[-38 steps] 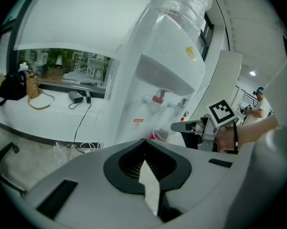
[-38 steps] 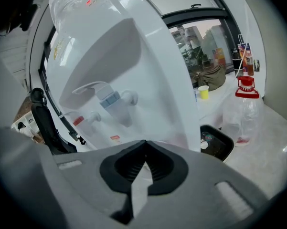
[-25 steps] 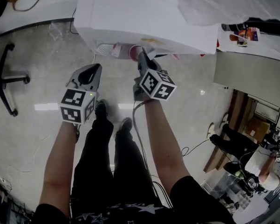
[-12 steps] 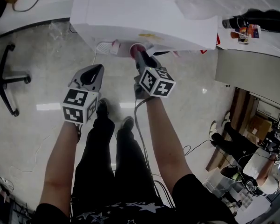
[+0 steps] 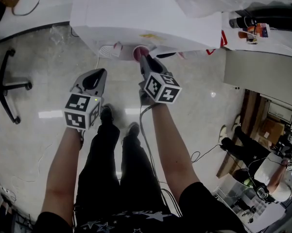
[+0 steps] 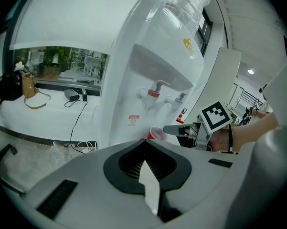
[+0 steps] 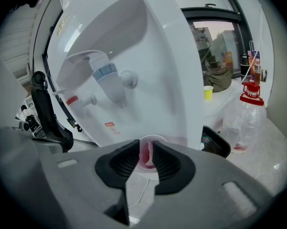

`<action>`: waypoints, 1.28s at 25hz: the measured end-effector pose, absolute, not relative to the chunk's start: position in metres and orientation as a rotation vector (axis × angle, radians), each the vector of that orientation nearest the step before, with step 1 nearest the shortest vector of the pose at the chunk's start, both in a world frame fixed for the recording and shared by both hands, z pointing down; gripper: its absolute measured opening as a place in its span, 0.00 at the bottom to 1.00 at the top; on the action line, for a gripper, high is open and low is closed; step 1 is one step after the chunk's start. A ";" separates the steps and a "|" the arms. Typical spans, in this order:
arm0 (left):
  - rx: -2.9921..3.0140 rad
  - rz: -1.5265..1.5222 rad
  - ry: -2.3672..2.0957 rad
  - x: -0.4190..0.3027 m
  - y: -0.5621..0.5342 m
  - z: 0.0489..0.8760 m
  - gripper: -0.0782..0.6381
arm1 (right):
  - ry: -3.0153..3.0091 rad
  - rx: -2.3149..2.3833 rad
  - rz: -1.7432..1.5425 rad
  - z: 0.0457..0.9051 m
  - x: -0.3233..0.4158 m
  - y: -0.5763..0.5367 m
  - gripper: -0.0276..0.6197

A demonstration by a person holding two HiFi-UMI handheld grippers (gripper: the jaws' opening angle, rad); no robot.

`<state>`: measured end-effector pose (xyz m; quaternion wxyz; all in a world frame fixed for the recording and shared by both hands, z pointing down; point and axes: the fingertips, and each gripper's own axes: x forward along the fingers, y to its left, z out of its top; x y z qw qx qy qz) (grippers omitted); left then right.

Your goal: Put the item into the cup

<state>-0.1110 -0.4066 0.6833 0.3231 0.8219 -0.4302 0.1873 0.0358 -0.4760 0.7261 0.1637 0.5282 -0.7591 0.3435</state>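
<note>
Fingers (image 7: 169,165) of the right gripper (image 7: 146,146) pinch the wall of the pink cup (image 6: 157,134) between them, below the water dispenser (image 7: 148,56) taps; it looks light, thin and easily crushed, so a gentle hold at the rim suits, while the left gripper (image 6: 144,143) is closed on nothing.

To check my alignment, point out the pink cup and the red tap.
pink cup (image 6: 157,133), left gripper view, on its open mouth.
red tap (image 6: 154,93), left gripper view, on its red collar.
</note>
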 end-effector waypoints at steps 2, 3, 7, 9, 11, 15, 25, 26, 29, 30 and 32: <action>2.164 0.493 -1.133 -0.110 -0.406 0.680 0.12 | -2.172 1.507 0.975 0.721 0.036 -0.473 0.18; 2.166 0.492 -1.139 -0.110 -0.405 0.678 0.12 | -2.176 1.509 0.972 0.718 0.036 -0.471 0.18; 2.167 0.485 -1.171 -0.108 -0.396 0.666 0.12 | -2.204 1.496 0.941 0.704 0.039 -0.458 0.18; 2.166 0.475 -1.188 -0.107 -0.388 0.659 0.12 | -2.225 1.473 0.930 0.695 0.038 -0.451 0.17; 2.166 0.469 -1.201 -0.106 -0.378 0.652 0.12 | -2.245 1.454 0.929 0.685 0.037 -0.444 0.16; 2.177 0.460 -1.223 -0.097 -0.358 0.639 0.12 | -2.292 1.438 0.924 0.665 0.039 -0.429 0.15; 2.212 0.420 -1.292 -0.080 -0.304 0.603 0.12 | -2.426 1.379 0.736 0.604 0.043 -0.373 0.05; 2.211 0.410 -1.302 -0.078 -0.298 0.598 0.12 | -2.441 1.362 0.698 0.595 0.043 -0.366 0.05; 2.206 0.366 -1.333 -0.074 -0.283 0.582 0.12 | -2.491 1.337 0.649 0.569 0.044 -0.347 0.05; 2.203 0.360 -1.341 -0.073 -0.278 0.578 0.12 | -2.504 1.338 0.658 0.562 0.045 -0.341 0.05; 2.202 0.362 -1.357 -0.071 -0.266 0.568 0.12 | -2.520 1.342 0.694 0.551 0.049 -0.327 0.04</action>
